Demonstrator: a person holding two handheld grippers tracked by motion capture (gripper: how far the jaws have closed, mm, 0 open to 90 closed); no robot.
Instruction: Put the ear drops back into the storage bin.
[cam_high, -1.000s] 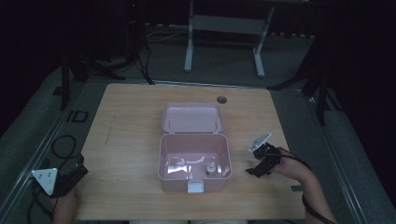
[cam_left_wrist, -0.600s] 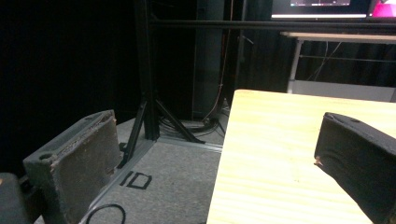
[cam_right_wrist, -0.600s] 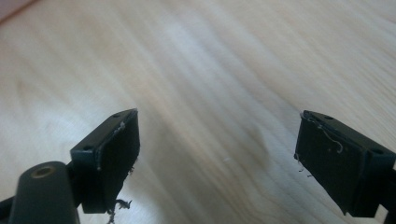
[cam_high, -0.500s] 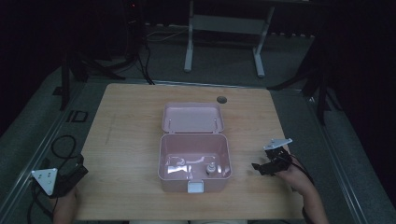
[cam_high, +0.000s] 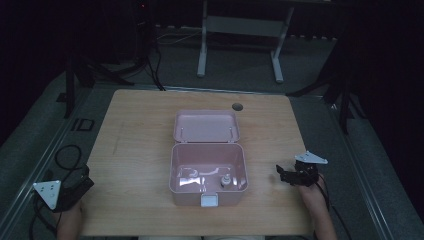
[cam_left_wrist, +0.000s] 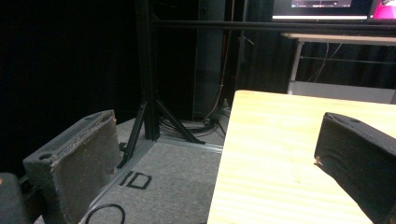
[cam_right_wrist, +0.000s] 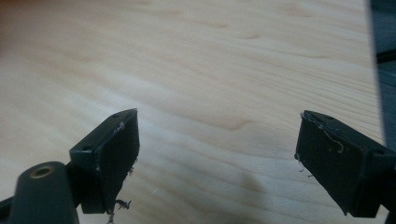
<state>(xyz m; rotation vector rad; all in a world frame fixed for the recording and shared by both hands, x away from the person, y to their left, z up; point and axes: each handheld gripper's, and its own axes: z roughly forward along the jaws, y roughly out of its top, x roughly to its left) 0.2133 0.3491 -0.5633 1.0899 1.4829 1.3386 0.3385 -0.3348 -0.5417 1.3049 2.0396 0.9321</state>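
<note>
Our right gripper (cam_high: 287, 176) hovers with jaws spread wide over the bare wooden table (cam_high: 135, 140), just right of the open pink plastic box (cam_high: 207, 172) at the table's middle. Our left gripper (cam_high: 75, 190) sits at the near left corner, jaws apart too.

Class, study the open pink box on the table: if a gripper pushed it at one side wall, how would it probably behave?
The pink box looks thin-walled plastic, so probably light; it would likely slide across the smooth wooden table. Its low, broad body makes tipping unlikely. The lid lying open behind may drag or swing it.
</note>
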